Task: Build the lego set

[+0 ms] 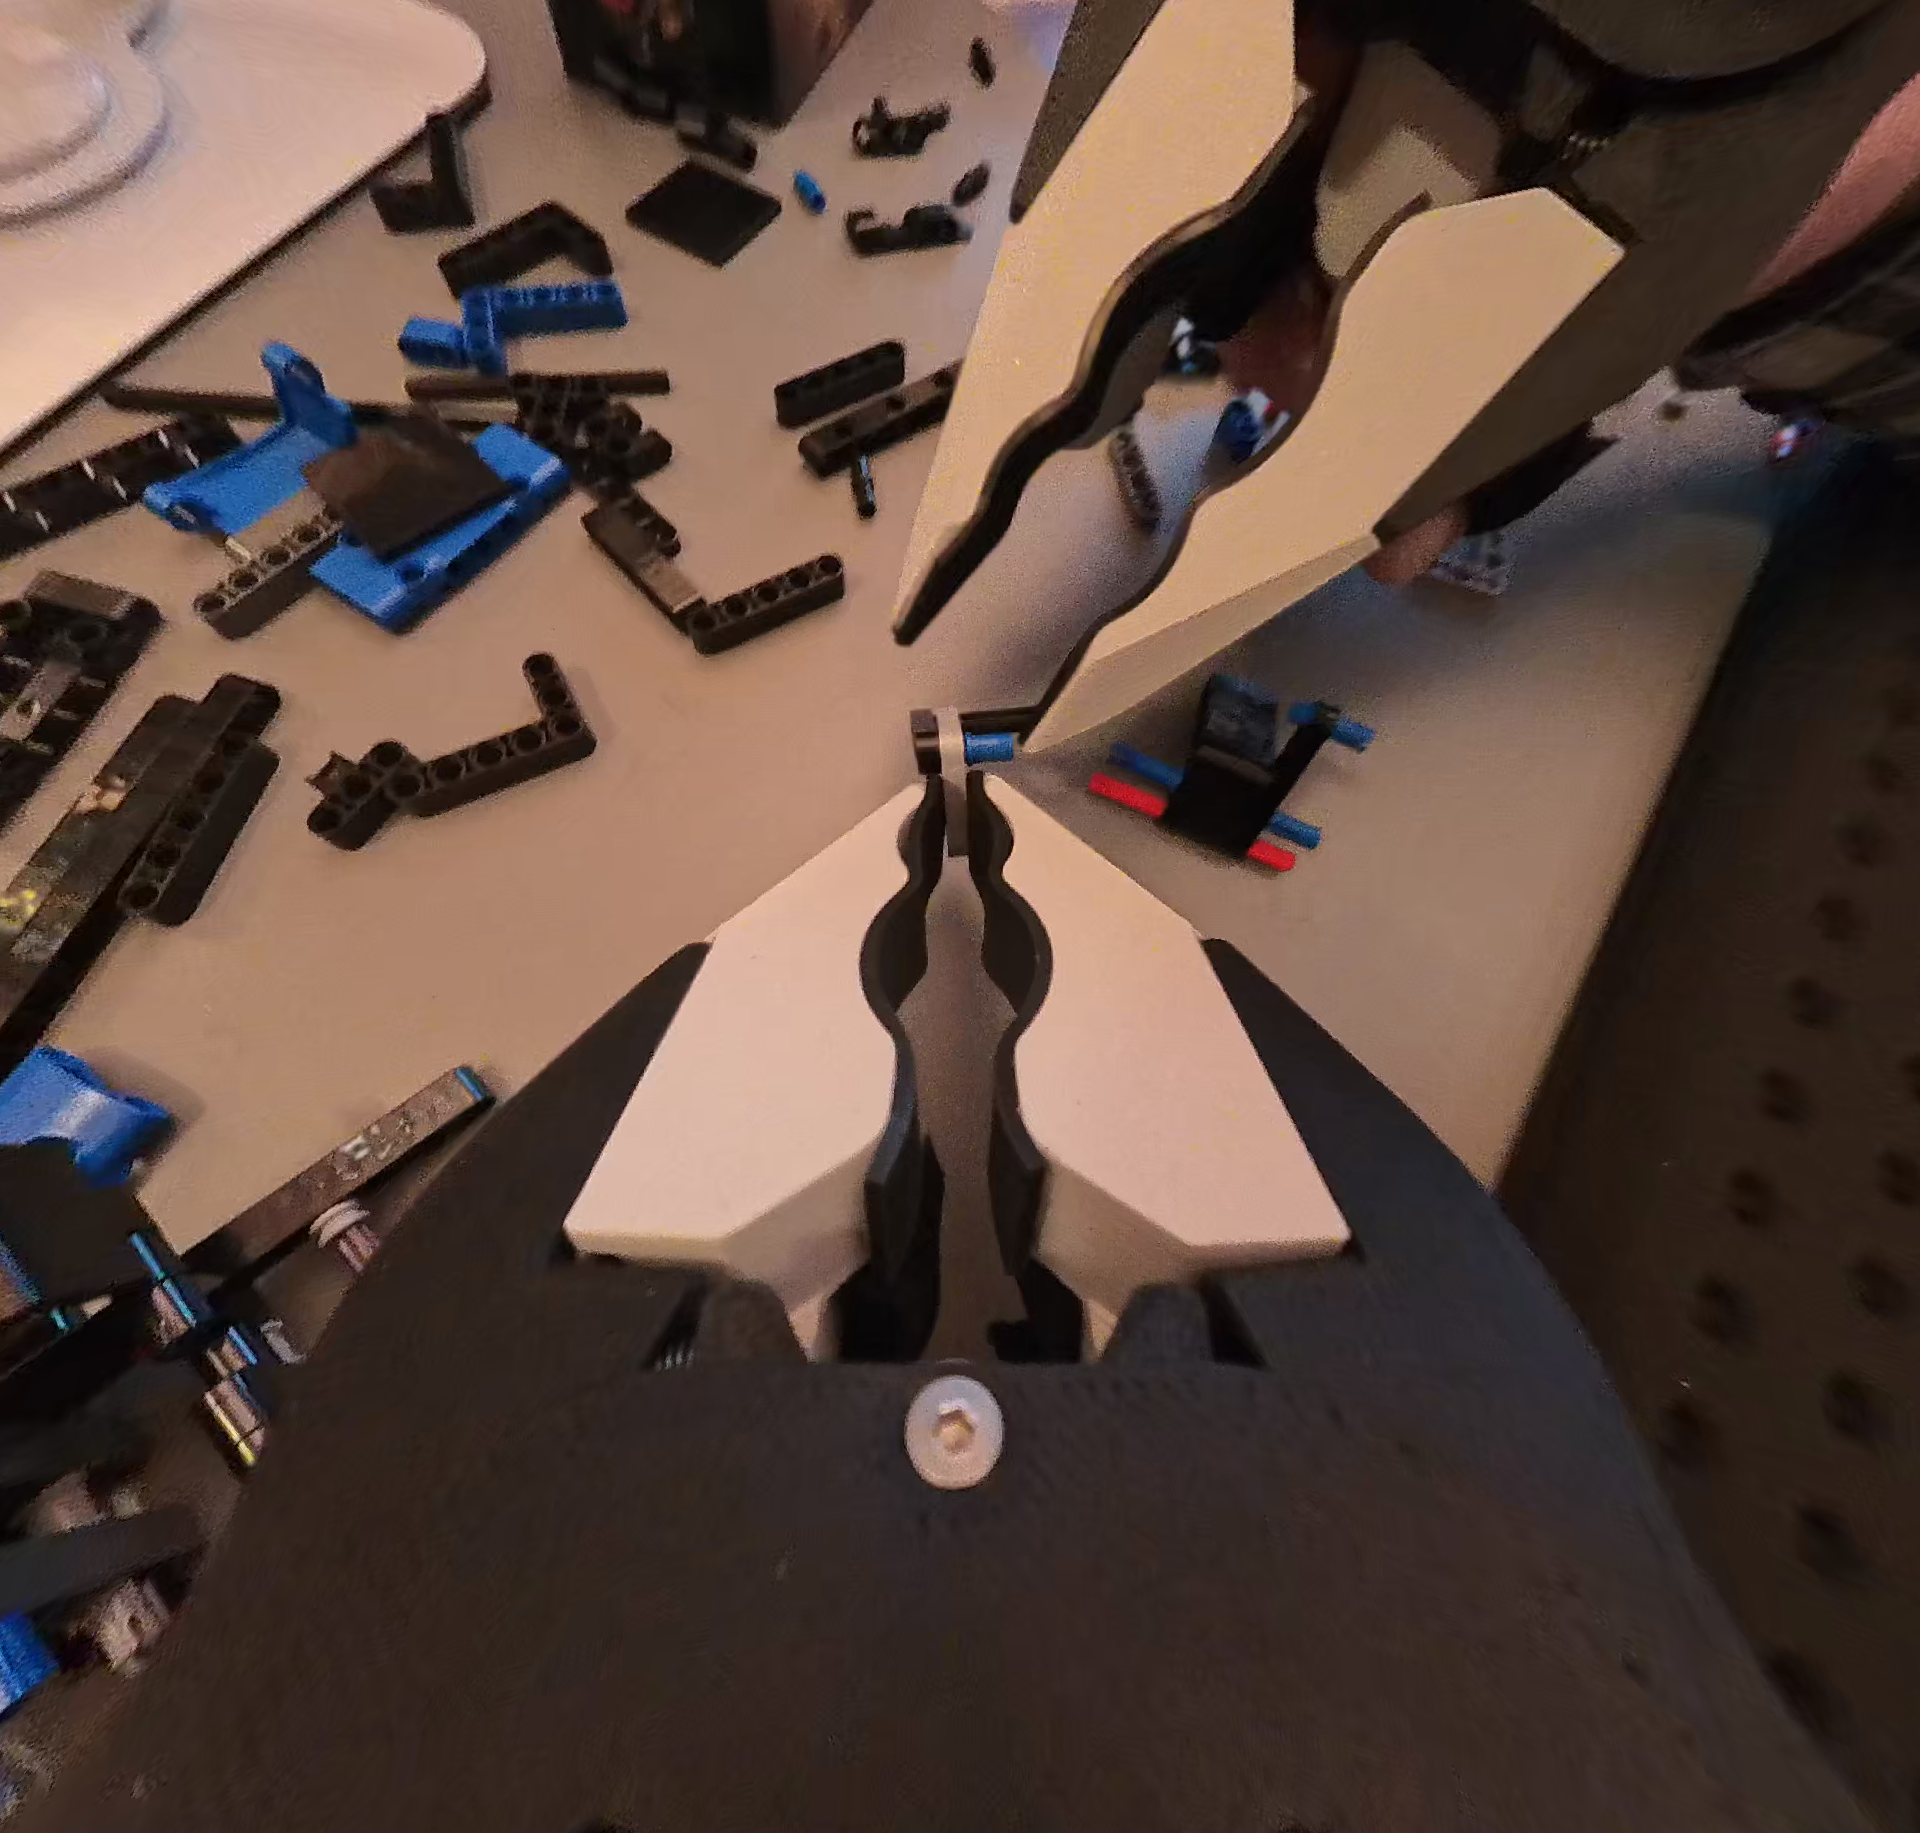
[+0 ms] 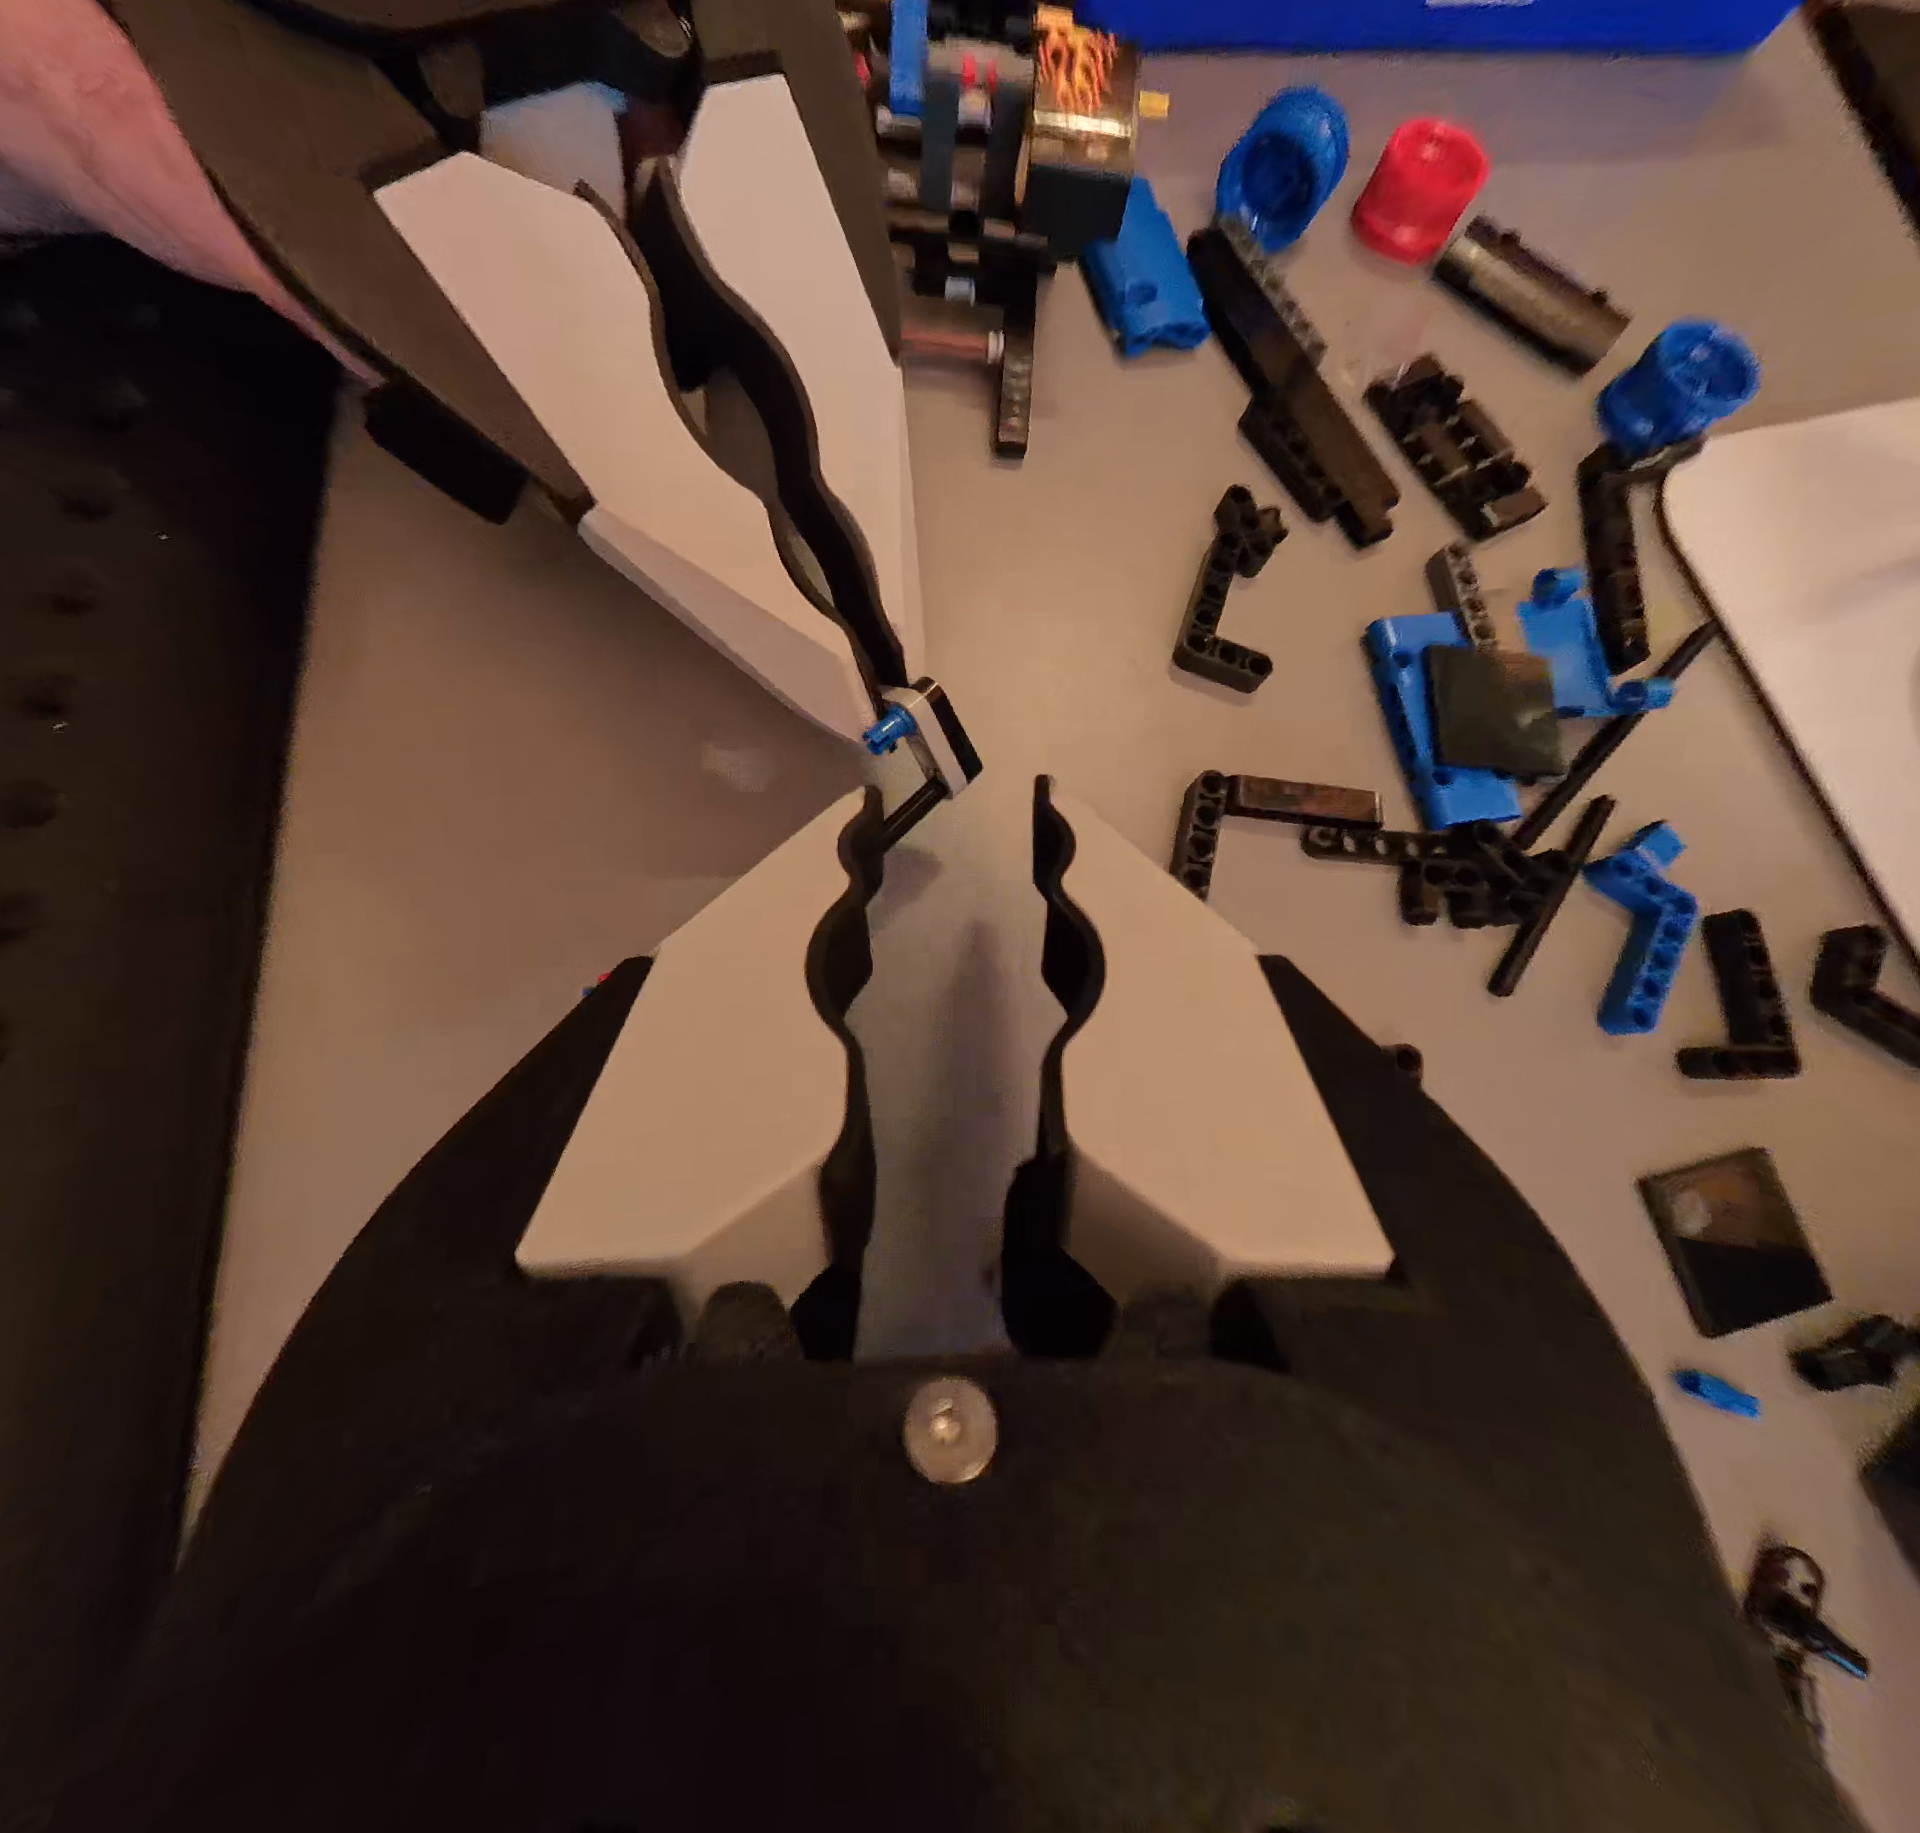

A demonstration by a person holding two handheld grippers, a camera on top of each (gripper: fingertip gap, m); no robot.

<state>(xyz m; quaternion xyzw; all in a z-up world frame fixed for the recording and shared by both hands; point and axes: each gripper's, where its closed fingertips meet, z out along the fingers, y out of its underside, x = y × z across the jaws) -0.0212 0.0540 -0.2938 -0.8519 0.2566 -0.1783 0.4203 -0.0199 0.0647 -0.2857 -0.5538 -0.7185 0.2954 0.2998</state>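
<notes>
- Left wrist view: our left gripper (image 1: 951, 796) has its fingers pinched together on a small grey piece (image 1: 948, 744), held up above the table (image 1: 727, 900), not resting on it. A blue pin (image 1: 987, 744) and a black axle (image 1: 997, 718) stick out sideways from that piece, toward the other tool.
- We judge the piece is held by its thin end so the pin side stays free for joining.
- Same view: our right gripper (image 1: 977, 687) comes in from the upper right with fingers apart; one tip touches or nearly touches the axle end.
- Loose parts lie to the left, among them a blue frame (image 1: 353, 495) and a black L-beam (image 1: 457, 755); a small subassembly (image 1: 1236, 786) sits to the right, near the table edge.
- Right wrist view: our right gripper (image 2: 951, 807) is spread, nothing clamped; the axle (image 2: 914, 812) lies against its left finger's tip.
- Here the left gripper (image 2: 899, 682) presents the grey piece (image 2: 930, 739) close in front, likely so we can seat or adjust the axle.
- A partly built model (image 2: 997, 152) stands farther back.
</notes>
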